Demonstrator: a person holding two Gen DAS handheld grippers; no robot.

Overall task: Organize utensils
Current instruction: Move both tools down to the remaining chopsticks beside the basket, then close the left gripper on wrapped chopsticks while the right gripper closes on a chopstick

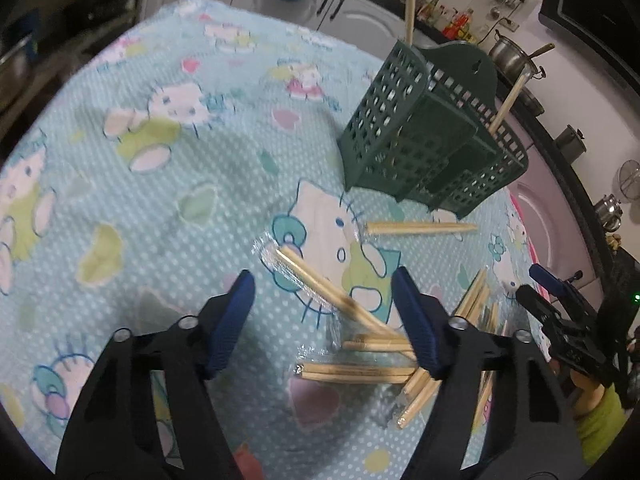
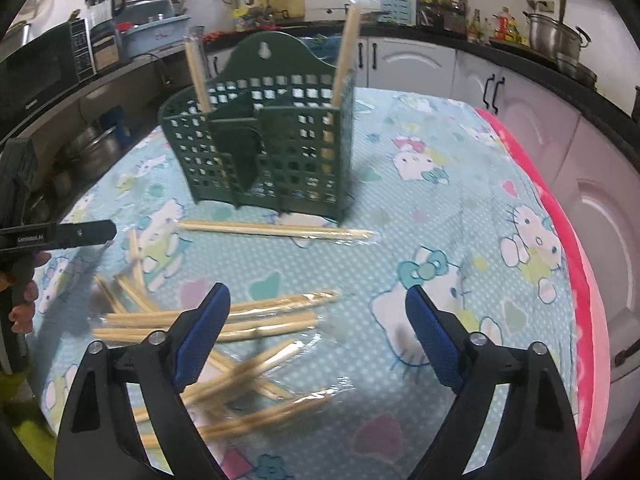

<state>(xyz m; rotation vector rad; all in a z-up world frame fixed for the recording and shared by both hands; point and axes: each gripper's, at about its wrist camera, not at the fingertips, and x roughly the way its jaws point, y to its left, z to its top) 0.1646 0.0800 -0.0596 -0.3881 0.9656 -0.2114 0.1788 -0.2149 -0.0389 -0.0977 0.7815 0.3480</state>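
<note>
A dark green slotted caddy stands upright on the cartoon-print cloth. Two wrapped chopstick pairs lean in its outer compartments. One pair lies flat just in front of it. Several more wrapped pairs lie in a loose pile. My left gripper hangs open over the pile, and one slanted pair lies between its jaws untouched. My right gripper is open over the pile's right end with nothing between its pads.
A pink cloth edge borders the table on the right. White cabinets and a counter with pots ring the table, with a microwave at left. A person's hand holds the left gripper's handle.
</note>
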